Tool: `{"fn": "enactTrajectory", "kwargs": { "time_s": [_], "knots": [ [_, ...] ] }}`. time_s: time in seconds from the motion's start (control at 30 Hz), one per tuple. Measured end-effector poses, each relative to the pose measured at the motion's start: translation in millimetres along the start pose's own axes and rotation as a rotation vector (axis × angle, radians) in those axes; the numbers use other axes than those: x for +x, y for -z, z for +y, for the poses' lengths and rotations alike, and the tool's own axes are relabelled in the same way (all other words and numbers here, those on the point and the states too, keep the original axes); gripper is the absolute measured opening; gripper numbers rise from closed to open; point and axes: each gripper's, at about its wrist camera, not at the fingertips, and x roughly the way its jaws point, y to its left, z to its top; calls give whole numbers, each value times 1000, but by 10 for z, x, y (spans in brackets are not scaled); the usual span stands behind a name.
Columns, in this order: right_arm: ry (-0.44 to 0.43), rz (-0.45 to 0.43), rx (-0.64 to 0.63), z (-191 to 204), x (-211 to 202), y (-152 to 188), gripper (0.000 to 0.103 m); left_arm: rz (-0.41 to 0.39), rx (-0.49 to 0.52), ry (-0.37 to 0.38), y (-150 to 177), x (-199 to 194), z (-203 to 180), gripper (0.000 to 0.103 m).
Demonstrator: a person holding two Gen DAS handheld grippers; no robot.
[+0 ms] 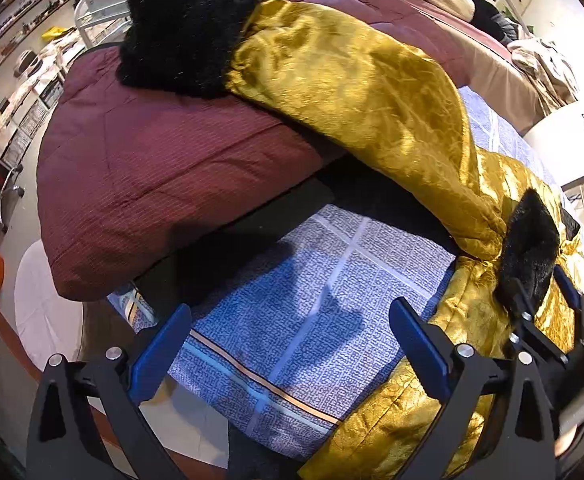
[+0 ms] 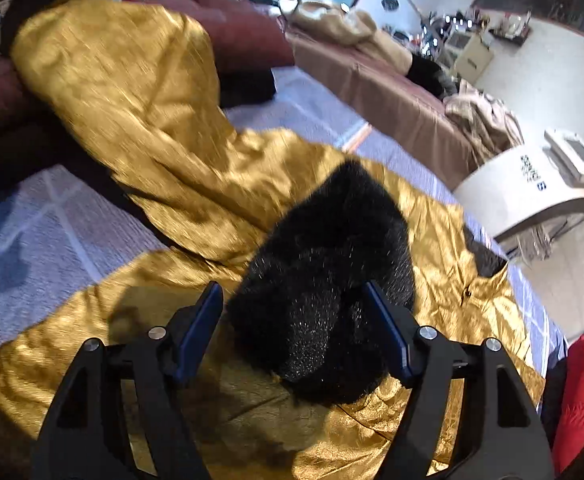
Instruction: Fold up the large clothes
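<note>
A shiny gold coat (image 1: 355,80) with black fur trim lies spread on a blue patterned bedsheet (image 1: 311,280). One sleeve runs up over a maroon quilt, ending in a black fur cuff (image 1: 184,28). My left gripper (image 1: 292,344) is open and empty above the sheet, left of the coat's edge. In the right wrist view the coat (image 2: 140,92) fills the frame. My right gripper (image 2: 295,320) is open, its jaws on either side of a black fur cuff (image 2: 323,280) without closing on it. The right gripper also shows in the left wrist view (image 1: 543,296).
A folded maroon quilt (image 1: 152,168) lies at the bed's far left, with a black cloth (image 1: 252,224) under it. A brown bed (image 2: 391,80) with beige clothes stands behind. A white machine (image 2: 531,184) stands to the right. A red garment (image 2: 583,392) is at the right edge.
</note>
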Motion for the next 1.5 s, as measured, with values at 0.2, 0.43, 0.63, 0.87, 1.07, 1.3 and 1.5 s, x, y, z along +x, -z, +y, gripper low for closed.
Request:
{"fn": "enactTrajectory", "kwargs": {
  "time_s": [0.2, 0.43, 0.63, 0.87, 1.07, 1.3, 1.5],
  "knots": [
    [79, -4, 392, -734, 114, -21, 72, -32, -12, -12, -16, -50, 19, 97],
    [-145, 243, 461, -838, 800, -60, 71, -172, 0, 142, -211, -89, -105, 97],
    [-156, 64, 519, -1119, 209, -37, 72, -320, -283, 486, -503, -409, 833, 97],
    [-212, 116, 550, -1263, 89, 58, 72, -514, -71, 288, -1110, -880, 1311, 97],
    [-264, 123, 594, -1218, 24, 116, 72, -340, 186, 173, -1719, -450, 1283, 97],
    [-269, 152, 605, -1189, 11, 192, 72, -217, 295, 323, -1711, -242, 1098, 51],
    [-267, 132, 572, -1122, -66, 173, 72, -265, 144, 412, -1645, -298, 1231, 17]
  ]
}}
